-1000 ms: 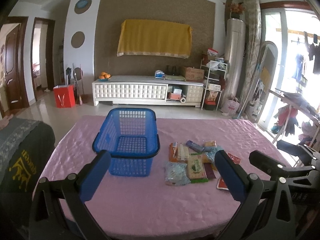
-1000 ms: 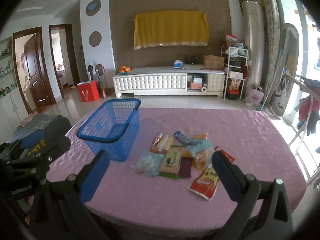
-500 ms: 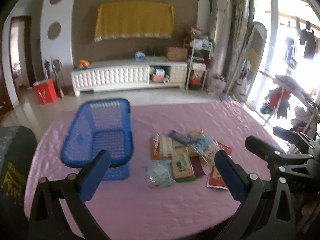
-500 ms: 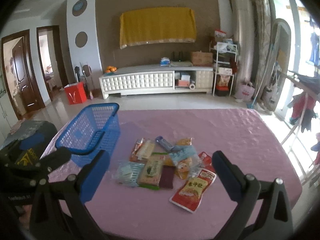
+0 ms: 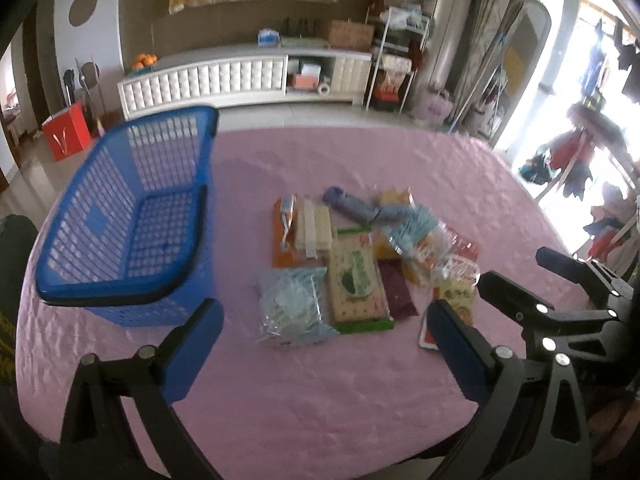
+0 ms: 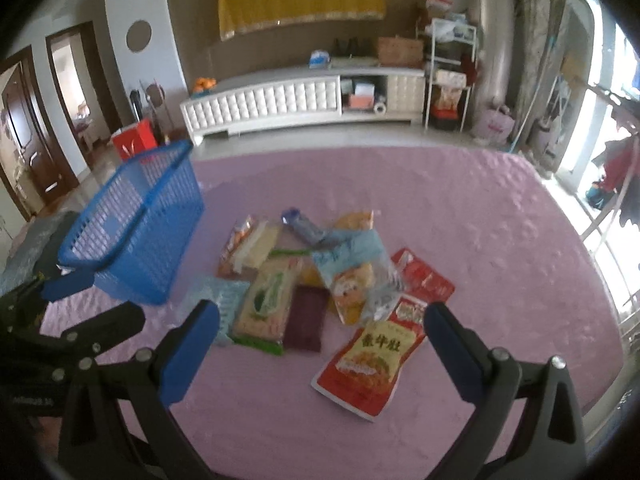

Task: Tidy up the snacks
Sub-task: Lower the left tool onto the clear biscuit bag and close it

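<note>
A pile of several snack packets lies mid-table on the pink cloth (image 5: 320, 408): a pale blue bag (image 5: 290, 304), a green-edged cracker pack (image 5: 356, 284), a purple bar (image 6: 306, 318) and a red pouch (image 6: 372, 360) nearest the right side. Left of the pile stands a blue plastic basket (image 5: 160, 160), nothing visible inside it. My left gripper (image 5: 323, 308) hovers over the near edge of the pile, its jaws wide and closing with nothing between them. Wide open too, my right gripper (image 6: 320, 309) hangs above the purple bar and red pouch, apart from them.
The table's near edge curves just below both grippers. A dark garment with yellow print (image 5: 10, 280) sits at the left edge. Beyond the table are a white cabinet (image 5: 240, 76), a red box (image 5: 66, 132) on the floor and a clothes rack (image 5: 592, 152) at the right.
Both grippers have come down and forward toward the snack pile and tilted downward. The pile now looks larger and sits between the fingers. No packet has moved.
</note>
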The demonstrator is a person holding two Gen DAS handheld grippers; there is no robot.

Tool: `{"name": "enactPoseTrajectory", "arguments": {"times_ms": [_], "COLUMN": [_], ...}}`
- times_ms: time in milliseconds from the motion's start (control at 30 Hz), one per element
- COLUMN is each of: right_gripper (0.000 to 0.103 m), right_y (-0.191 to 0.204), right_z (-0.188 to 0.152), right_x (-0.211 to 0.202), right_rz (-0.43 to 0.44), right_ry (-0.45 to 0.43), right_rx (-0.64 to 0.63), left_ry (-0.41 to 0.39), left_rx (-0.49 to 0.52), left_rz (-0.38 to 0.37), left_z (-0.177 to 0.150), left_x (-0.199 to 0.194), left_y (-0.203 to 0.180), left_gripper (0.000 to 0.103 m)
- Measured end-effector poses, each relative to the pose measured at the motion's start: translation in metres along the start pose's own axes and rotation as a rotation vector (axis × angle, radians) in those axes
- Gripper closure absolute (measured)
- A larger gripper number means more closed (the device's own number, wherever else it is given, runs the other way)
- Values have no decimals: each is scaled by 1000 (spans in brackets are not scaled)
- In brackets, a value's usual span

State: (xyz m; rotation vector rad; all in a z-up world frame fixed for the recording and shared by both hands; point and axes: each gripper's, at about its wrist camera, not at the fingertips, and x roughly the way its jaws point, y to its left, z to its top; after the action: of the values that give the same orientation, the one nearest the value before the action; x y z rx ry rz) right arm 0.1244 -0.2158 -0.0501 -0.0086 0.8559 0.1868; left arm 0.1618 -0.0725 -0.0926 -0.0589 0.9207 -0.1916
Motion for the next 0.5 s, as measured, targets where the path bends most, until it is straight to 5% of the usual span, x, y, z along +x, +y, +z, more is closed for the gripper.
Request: {"name": "enactPoseTrajectory", "arguments": {"times_ms": [267,500], "right_gripper": [8,18], "right_y": [-15,-12], "right_z": [-13,-13], "right_x": [38,67], "right_rz": [30,48], "right_ry": [78,126], "right_rx": [9,-24], "left_ry": [154,222], "left_rx": [-6,0], "left_rz": [32,44], "left_z": [-3,-6], "left_x": [67,99], "left_y": [3,12], "left_gripper": [27,29]}}
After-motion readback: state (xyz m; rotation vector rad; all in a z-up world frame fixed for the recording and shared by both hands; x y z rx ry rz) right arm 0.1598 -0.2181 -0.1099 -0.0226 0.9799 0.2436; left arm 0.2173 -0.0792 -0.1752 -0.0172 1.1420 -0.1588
